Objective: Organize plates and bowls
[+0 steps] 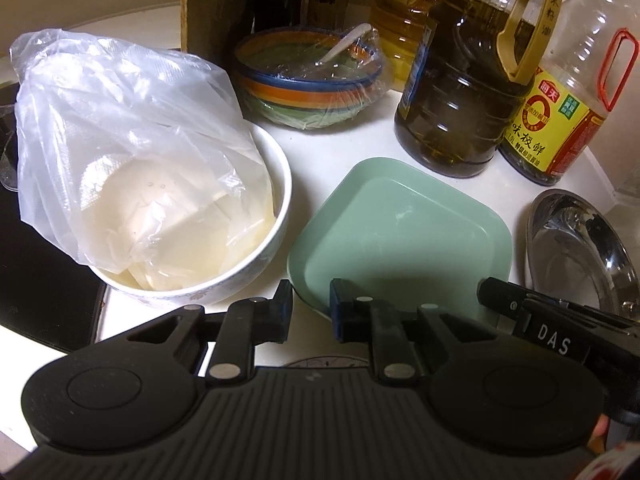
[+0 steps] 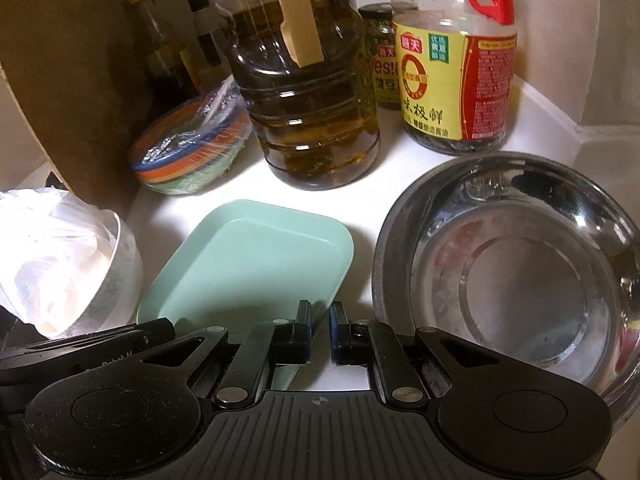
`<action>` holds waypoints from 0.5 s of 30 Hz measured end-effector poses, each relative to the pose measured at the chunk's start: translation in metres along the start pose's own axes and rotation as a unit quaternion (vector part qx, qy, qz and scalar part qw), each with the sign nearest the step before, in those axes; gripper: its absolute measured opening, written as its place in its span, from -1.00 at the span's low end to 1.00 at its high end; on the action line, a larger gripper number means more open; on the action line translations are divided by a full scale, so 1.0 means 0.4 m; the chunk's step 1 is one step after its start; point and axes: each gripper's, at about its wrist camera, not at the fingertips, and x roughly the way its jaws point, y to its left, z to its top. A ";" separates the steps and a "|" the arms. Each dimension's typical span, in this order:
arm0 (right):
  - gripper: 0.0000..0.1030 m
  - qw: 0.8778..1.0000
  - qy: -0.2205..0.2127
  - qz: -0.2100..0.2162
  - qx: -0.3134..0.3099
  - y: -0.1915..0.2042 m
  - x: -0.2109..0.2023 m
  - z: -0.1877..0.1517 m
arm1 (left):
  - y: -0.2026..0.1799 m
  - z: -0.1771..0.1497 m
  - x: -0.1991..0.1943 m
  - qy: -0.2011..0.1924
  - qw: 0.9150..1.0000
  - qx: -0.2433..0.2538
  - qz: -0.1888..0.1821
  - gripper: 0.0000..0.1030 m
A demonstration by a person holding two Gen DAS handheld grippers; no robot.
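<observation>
A pale green square plate (image 1: 400, 236) lies on the white counter (image 1: 320, 144); it also shows in the right wrist view (image 2: 256, 264). My left gripper (image 1: 310, 312) sits at its near left rim, jaws a little apart, nothing clearly held. My right gripper (image 2: 320, 336) sits at the plate's near right corner, jaws narrowly apart, empty. A white bowl (image 1: 256, 256) with a plastic bag of tofu stands left. A steel bowl (image 2: 520, 280) stands right. A striped bowl (image 1: 308, 76) under cling film stands behind.
A large oil bottle (image 1: 460, 80) and a soy sauce bottle (image 1: 560, 92) stand behind the plate. More bottles and a brown board (image 2: 72, 80) crowd the back left. A dark stove edge (image 1: 36, 272) lies at far left.
</observation>
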 end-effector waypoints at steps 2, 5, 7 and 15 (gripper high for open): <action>-0.83 1.000 -0.003 0.000 -0.002 0.000 -0.007 0.001 | -0.001 0.001 -0.005 -0.002 1.000 0.000 -0.003 -0.66; -0.83 1.000 -0.009 0.001 -0.003 0.001 -0.021 0.002 | -0.005 0.003 -0.017 -0.008 1.000 0.002 -0.006 -0.66; -0.83 1.000 -0.014 0.001 -0.004 0.000 -0.030 0.005 | -0.007 0.004 -0.027 -0.014 1.000 0.004 -0.007 -0.66; -0.83 1.000 -0.029 0.000 0.003 -0.012 -0.059 0.018 | -0.032 0.016 -0.053 -0.026 0.999 0.013 -0.016 -0.66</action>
